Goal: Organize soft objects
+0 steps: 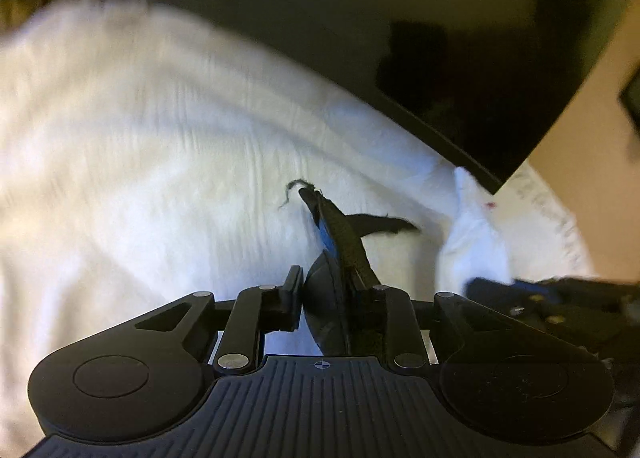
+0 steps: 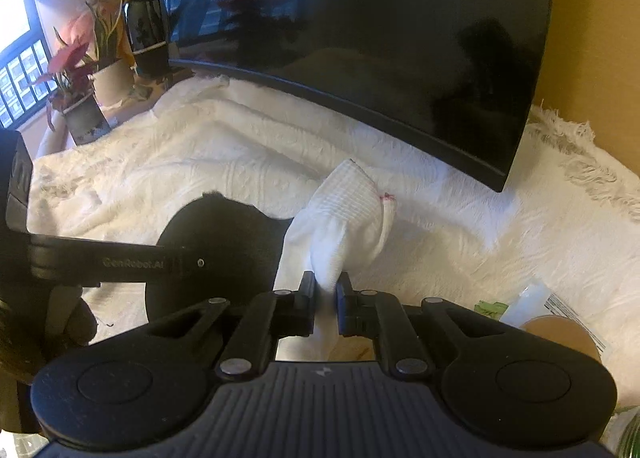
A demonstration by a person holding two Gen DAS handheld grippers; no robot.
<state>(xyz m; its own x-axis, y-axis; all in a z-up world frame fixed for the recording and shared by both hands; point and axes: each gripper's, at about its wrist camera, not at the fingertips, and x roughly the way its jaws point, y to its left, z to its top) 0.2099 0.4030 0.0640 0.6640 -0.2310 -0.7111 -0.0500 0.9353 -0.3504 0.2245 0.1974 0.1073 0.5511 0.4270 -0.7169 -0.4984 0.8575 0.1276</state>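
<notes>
My left gripper point(image 1: 326, 278) is shut on a thin dark cloth piece point(image 1: 344, 234) with frayed threads, held over the white blanket point(image 1: 160, 137). My right gripper point(image 2: 325, 298) is shut on a white sock point(image 2: 344, 217) with a small pink mark, held up above the white blanket point(image 2: 460, 242). The same sock point(image 1: 476, 238) shows at the right of the left wrist view, with the right gripper point(image 1: 552, 298) under it. The left gripper's body point(image 2: 208, 254) is at the left of the right wrist view.
A large curved black screen point(image 2: 380, 37) stands behind the blanket, close above the sock. Potted plants point(image 2: 76, 73) and a dark vase point(image 2: 146, 25) stand at the far left. A round brown lid point(image 2: 560, 334) and wrapped packets point(image 2: 532, 298) lie at the lower right.
</notes>
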